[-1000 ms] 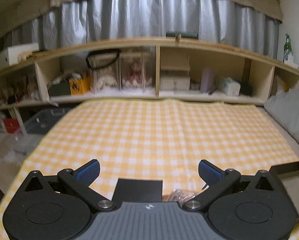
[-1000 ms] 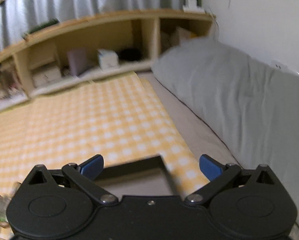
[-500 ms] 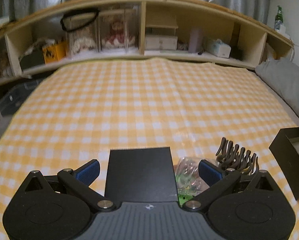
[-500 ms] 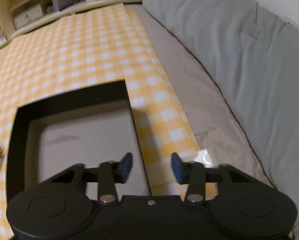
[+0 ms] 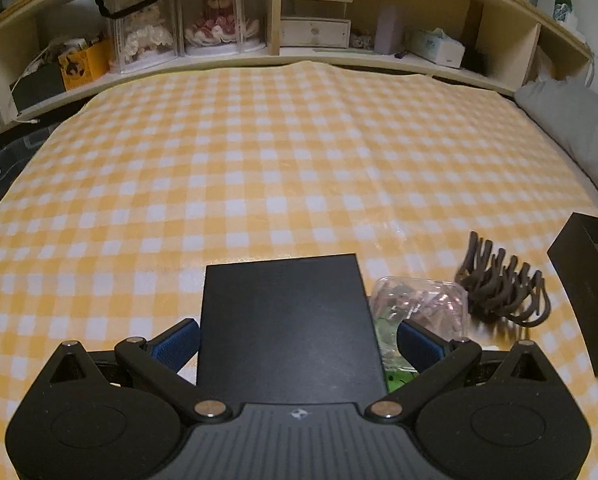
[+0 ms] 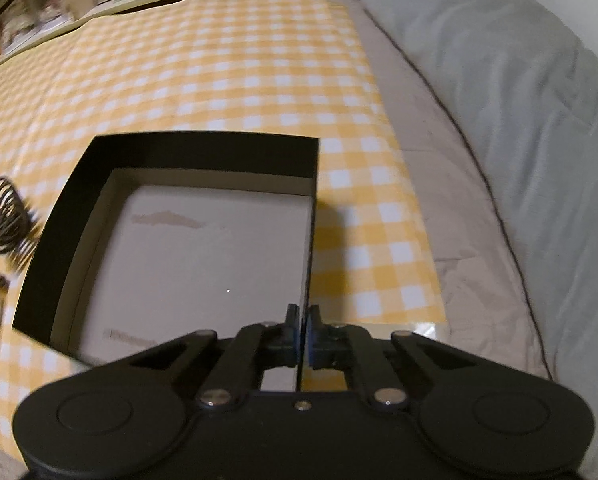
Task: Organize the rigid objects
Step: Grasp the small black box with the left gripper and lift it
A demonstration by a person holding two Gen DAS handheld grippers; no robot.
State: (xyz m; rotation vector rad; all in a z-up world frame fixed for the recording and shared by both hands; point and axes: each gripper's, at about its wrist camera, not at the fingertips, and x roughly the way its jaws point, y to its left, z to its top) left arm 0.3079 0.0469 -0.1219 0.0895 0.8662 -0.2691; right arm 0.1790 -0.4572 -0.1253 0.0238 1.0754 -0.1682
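A flat black lid (image 5: 283,320) lies on the yellow checked cloth (image 5: 283,152). My left gripper (image 5: 297,342) is open, one blue pad on each side of the lid and not pressing it. Right of the lid lie a clear plastic packet (image 5: 423,300) and a brown hair claw (image 5: 503,284). An open black box (image 6: 203,152) with a pale inside sits further right. My right gripper (image 6: 303,314) is shut on that box's thin right wall. The hair claw (image 6: 7,216) shows blurred at the box's left.
A long wooden shelf (image 5: 339,56) runs along the far side, holding cased dolls (image 5: 215,16), a small drawer unit and a tissue box (image 5: 439,46). A grey duvet (image 6: 519,140) lies along the right, past the cloth's edge.
Both grippers dropped and tipped downward. The right jaws went from wide open to shut on the box's right wall. The lid now lies between the left fingers.
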